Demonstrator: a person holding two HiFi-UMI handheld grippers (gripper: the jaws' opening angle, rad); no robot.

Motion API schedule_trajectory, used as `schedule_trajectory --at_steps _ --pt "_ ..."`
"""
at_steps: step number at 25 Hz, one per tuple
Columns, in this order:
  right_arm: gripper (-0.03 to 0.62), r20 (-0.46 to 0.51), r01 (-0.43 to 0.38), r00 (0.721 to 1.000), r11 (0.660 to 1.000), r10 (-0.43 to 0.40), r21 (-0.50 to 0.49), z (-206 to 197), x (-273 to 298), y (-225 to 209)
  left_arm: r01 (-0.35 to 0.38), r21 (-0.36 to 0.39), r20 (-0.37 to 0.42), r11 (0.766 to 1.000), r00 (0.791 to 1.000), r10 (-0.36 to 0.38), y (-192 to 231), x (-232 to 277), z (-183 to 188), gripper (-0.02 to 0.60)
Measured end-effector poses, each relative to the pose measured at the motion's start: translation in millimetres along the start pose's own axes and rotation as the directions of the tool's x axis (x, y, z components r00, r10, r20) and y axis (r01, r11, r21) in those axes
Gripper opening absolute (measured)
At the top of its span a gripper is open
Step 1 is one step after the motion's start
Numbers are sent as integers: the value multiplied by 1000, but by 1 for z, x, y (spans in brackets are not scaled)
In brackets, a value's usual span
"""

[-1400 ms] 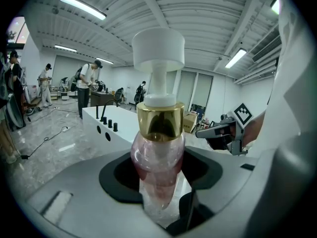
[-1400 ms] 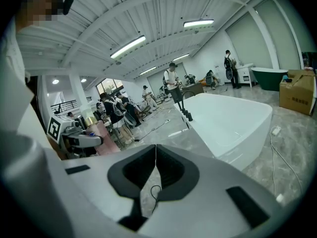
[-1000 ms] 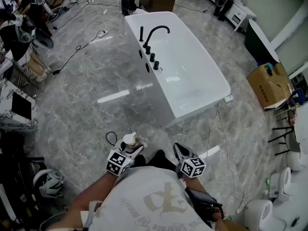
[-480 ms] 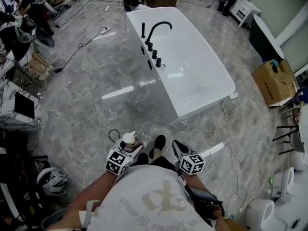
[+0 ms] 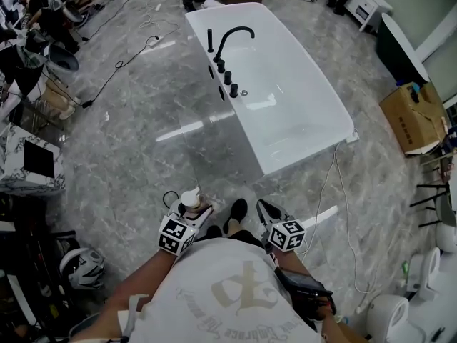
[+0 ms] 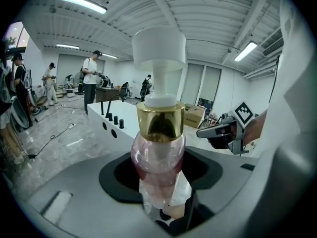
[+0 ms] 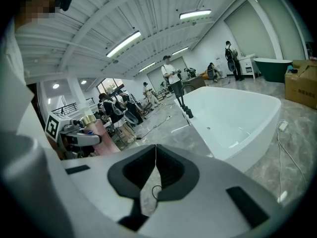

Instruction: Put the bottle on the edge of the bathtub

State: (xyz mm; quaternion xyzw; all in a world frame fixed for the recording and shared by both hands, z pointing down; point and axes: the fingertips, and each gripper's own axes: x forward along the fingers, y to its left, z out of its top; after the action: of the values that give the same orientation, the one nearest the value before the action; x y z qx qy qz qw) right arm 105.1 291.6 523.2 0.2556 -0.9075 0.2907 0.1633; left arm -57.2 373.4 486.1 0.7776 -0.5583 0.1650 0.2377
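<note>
Marble floor (image 5: 128,163), white bathtub (image 5: 303,148) ahead. Left hand-held gripper (image 5: 193,213): clamped on upright pink pump bottle (image 5: 190,200), well short of bathtub. Right hand-held gripper (image 5: 264,209): jaws together, empty.

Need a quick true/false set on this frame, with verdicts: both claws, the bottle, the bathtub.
1. The left claw grips the bottle. True.
2. The right claw is open. False: its jaws are shut, with nothing between them.
3. The bottle stands on the edge of the bathtub. False: it is in the left claw, well short of the bathtub.
4. The faucet on the bathtub is black. True.
</note>
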Motion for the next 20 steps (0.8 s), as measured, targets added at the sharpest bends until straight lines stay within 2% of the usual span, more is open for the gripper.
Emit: schedule_trajectory --at_steps 13,20 --pt "6 -17 -18 1000 1000 18 23 42 36 -65 15 20 -32 1000 999 -14 12 75 51 230" --pt "6 -28 -61 998 998 61 7 68 59 -93 -15 21 -52 1000 999 16 21 107 72 230"
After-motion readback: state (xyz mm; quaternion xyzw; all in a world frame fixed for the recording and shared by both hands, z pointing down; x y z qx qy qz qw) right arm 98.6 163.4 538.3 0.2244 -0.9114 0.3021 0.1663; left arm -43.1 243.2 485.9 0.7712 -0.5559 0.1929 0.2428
